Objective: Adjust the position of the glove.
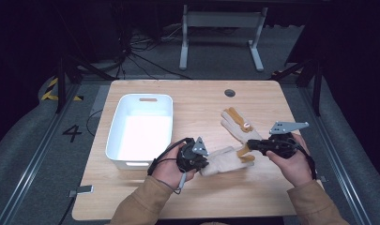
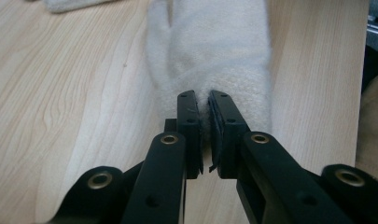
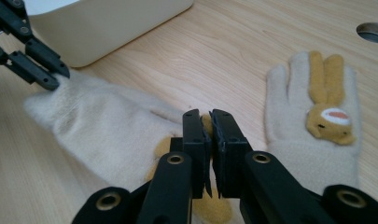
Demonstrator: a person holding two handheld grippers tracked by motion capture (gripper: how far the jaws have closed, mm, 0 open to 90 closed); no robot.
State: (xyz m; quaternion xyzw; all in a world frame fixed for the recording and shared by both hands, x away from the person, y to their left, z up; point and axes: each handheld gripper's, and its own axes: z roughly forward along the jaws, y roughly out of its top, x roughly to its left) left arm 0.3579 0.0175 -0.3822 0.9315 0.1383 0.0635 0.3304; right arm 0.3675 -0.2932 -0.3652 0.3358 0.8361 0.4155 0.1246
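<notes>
Both hands reach inward over the wooden desk (image 1: 197,197). The left tool (image 2: 201,116) pinches the cuff of a cream fleece glove (image 1: 225,159). The right tool (image 3: 210,128) clamps that glove's tan-trimmed end.

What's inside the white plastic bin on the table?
The white plastic bin looks empty: its bare white floor shows in the high view. The strip behind its near wall is hidden.

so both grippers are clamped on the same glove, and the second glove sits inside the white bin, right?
Not the bin part. The second glove lies on the table, right of the white bin, per the high view. Left gripper and right gripper do clamp the same glove.
</notes>
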